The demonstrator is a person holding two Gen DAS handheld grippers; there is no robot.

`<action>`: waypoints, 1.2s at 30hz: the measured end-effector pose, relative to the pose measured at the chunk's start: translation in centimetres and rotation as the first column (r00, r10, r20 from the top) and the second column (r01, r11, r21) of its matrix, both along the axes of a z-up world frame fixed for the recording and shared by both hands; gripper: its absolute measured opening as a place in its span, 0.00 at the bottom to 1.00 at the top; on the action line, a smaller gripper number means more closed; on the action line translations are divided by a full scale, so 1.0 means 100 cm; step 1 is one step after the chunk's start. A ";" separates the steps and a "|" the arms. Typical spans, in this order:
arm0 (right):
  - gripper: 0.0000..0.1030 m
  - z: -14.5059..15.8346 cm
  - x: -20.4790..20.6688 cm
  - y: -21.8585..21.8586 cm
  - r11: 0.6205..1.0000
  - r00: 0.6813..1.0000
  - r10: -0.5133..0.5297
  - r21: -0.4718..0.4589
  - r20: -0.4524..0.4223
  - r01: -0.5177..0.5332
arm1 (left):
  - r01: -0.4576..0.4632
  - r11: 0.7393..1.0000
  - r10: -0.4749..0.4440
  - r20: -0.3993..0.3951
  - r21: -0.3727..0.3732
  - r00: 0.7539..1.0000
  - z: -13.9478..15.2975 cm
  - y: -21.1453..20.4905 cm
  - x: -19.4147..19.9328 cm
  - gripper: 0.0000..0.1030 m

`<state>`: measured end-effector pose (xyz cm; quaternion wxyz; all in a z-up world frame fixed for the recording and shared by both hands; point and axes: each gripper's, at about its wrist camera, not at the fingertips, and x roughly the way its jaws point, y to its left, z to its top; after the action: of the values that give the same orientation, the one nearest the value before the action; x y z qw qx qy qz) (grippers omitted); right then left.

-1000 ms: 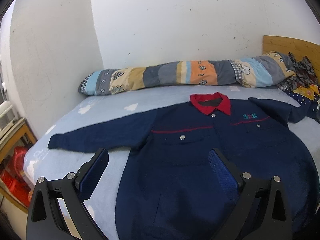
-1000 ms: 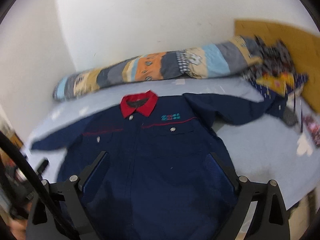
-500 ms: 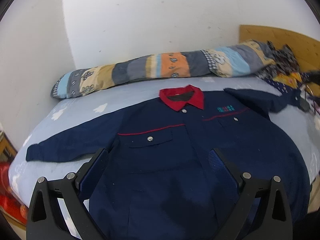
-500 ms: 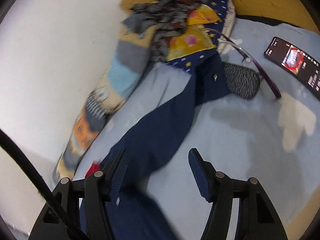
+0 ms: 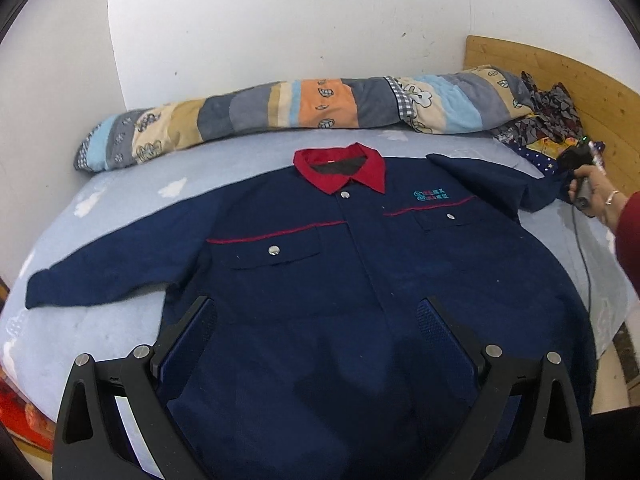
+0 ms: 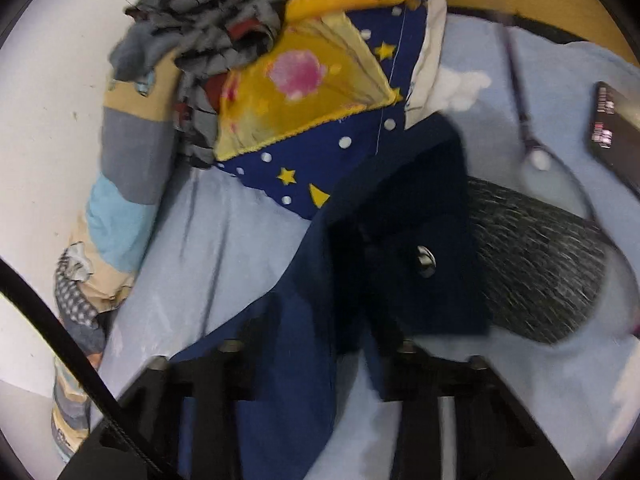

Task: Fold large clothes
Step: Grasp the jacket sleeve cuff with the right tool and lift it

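Observation:
A navy work jacket with a red collar lies front up and spread flat on the bed, both sleeves out to the sides. My left gripper hovers open over its lower front, with nothing between its fingers. At the far right a person's hand holds my right gripper down at the end of the right sleeve. In the right wrist view the navy sleeve cuff, with its metal snap, is bunched between the dark fingers of my right gripper, whose jaws are closing on the cloth.
A rolled patchwork quilt runs along the wall behind the jacket. A heap of clothes lies by the wooden headboard. Next to the cuff lie a grey knitted item, a cable and a phone.
The right gripper swung from over the jacket's front to the right sleeve's cuff, rolled, and its jaws narrowed onto the cloth. The left gripper shifted a little; the jacket now sits more centred.

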<state>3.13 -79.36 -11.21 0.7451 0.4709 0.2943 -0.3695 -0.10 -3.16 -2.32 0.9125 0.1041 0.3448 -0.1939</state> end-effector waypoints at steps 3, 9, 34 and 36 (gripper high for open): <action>0.03 -0.005 0.008 -0.003 0.999 0.999 0.041 -0.034 -0.013 -0.042 | -0.004 1.000 0.004 0.006 0.006 1.000 -0.001 0.000 0.001 0.97; 0.02 0.076 0.017 0.047 0.927 0.989 0.142 -0.346 -0.034 -0.145 | -0.015 1.000 0.015 0.010 -0.003 1.000 0.002 0.005 -0.003 0.97; 0.02 0.192 0.167 0.541 0.319 0.517 0.831 -0.587 -0.204 -0.744 | -0.246 0.959 0.260 0.090 -0.137 0.961 0.044 0.118 -0.004 0.97; 0.02 0.139 0.183 0.583 0.272 0.461 0.847 -0.531 -0.263 -0.803 | -0.269 0.954 0.282 0.091 -0.135 0.955 0.045 0.127 -0.003 0.97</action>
<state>21.46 -21.02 2.71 0.9413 0.0056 0.3370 0.0173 -0.37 9.59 2.15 0.9527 0.0100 0.2931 -0.0793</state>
